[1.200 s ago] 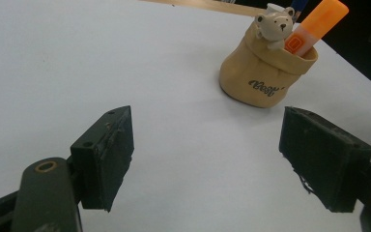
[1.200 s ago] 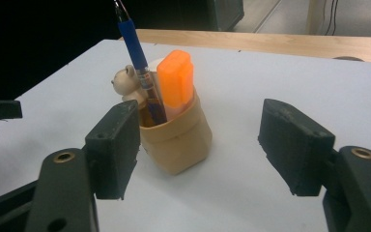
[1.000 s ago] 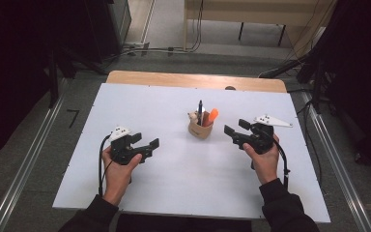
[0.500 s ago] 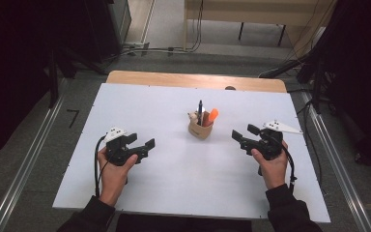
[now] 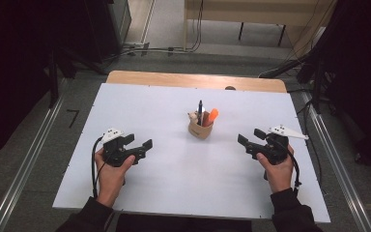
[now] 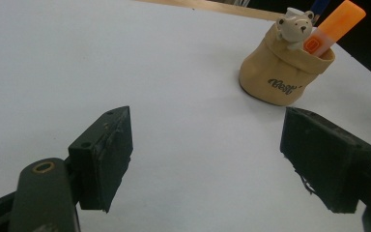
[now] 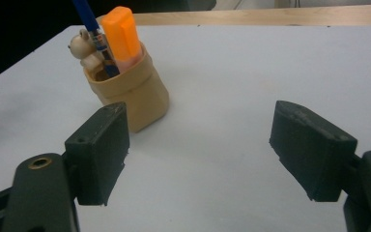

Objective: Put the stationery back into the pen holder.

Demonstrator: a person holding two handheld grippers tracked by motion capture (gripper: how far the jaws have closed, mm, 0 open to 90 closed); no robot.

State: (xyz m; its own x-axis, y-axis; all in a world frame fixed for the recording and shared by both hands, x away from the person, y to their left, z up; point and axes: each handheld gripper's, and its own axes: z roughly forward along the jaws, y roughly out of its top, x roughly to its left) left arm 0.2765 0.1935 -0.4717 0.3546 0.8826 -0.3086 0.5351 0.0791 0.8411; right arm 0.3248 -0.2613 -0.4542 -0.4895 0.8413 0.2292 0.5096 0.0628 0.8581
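A tan sack-shaped pen holder (image 5: 200,128) (image 6: 282,72) (image 7: 133,94) stands upright near the middle of the white table (image 5: 174,106). It holds an orange highlighter (image 5: 211,116) (image 6: 335,24) (image 7: 121,38), a blue pen (image 5: 199,110) (image 7: 92,26) and a small bear figure (image 6: 295,26) (image 7: 83,48). My left gripper (image 5: 140,143) (image 6: 212,159) is held low over the table to the holder's left, open and empty. To the holder's right, my right gripper (image 5: 250,137) (image 7: 212,154) is open too, with nothing between its jaws.
The wooden table top (image 5: 198,79) shows beyond the white sheet's far edge. Metal rails (image 5: 29,159) run along both sides on the floor. Cables trail from each gripper toward the person's forearms.
Both hands have drawn back toward the near edge and a little outward, away from the pen holder. Both grippers stay open.
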